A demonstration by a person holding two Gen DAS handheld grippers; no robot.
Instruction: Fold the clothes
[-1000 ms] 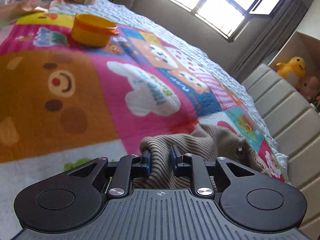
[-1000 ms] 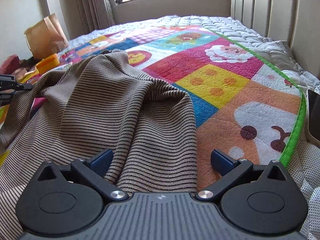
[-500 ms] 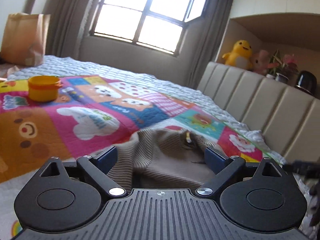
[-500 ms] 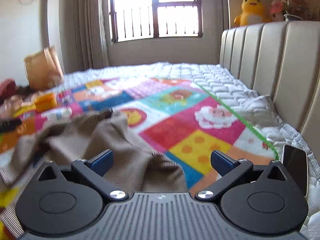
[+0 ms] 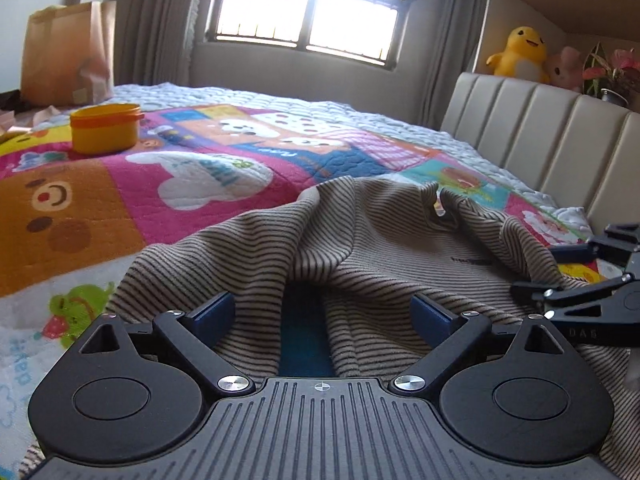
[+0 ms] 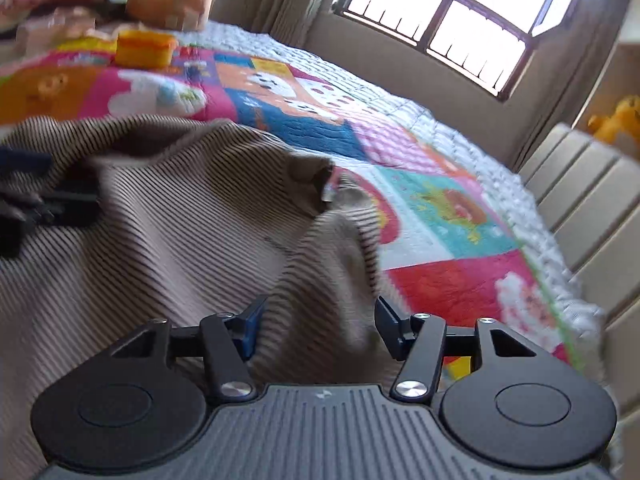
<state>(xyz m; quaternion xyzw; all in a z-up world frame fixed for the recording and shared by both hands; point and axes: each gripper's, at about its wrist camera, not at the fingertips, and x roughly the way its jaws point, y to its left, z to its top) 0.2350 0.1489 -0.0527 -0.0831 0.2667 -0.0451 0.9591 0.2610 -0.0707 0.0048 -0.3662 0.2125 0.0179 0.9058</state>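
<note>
Left wrist view, rumpled ribbed striped garment (image 5: 400, 240) on quilted blanket (image 5: 120, 200), left claw (image 5: 322, 312) and right claw (image 6: 316, 320) both spread apart.

Beige top (image 5: 400, 240) with thin dark stripes. Patchwork quilt (image 5: 224, 168) in pink, orange, blue, teal, red and white squares, cartoon bear face and white clouds printed on them, green edging at one side. Yellow tub (image 5: 106, 128) with orange band near its rim. Brown paper bag (image 5: 68, 52). Yellow plush duck (image 5: 520, 54), pink plush (image 5: 566, 68) beside it. Beige padded headboard (image 5: 560, 144). Grey-brown curtains (image 5: 152, 20). Black left gripper (image 5: 322, 310) with dark blue pads (image 5: 214, 314); black right gripper (image 6: 318, 322), likewise blue-padded.
</note>
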